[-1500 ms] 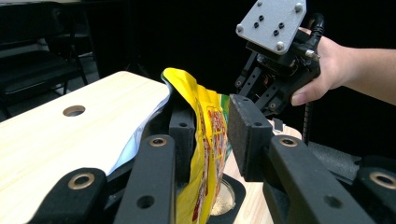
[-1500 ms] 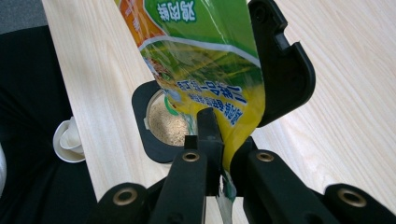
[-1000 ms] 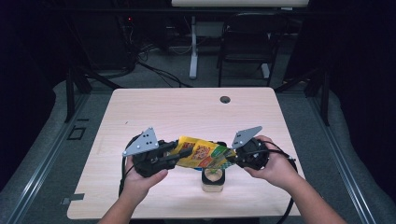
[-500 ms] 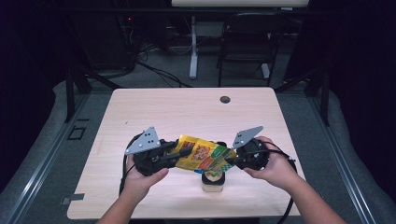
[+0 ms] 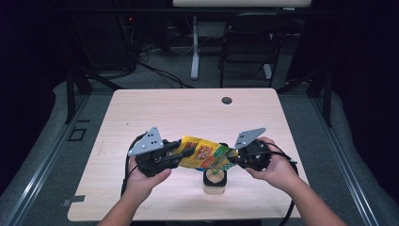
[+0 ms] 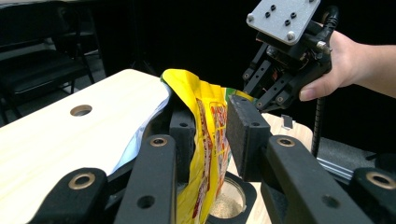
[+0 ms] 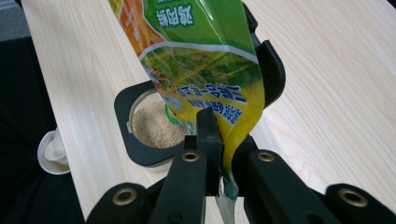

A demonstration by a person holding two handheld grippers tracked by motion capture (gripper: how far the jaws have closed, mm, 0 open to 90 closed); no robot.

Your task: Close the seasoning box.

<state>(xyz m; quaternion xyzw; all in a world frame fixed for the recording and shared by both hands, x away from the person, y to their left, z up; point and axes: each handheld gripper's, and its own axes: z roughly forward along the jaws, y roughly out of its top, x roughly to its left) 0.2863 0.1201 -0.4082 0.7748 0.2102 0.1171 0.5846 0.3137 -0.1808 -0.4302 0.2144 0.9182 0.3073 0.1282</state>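
Pouch: yellow-green printed foil pouch (image 5: 203, 155), light, soft, crinkly, slippery; hold by its edges.
Left gripper (image 6: 210, 140): fingers around the pouch's body.
Right gripper (image 7: 223, 161): fingers pinching the pouch's corner.
Jar: black-rimmed jar (image 7: 140, 149) of powder below, tippable.

Light falls from overhead onto the pale surface (image 5: 188, 113), which glows evenly while the room around it sinks into near black. Shadows under the hands are soft and short. The high view is slightly grainy (a bit soft all over). Close up, the black jaws blur, and the pouch (image 7: 201, 56) shines faintly.
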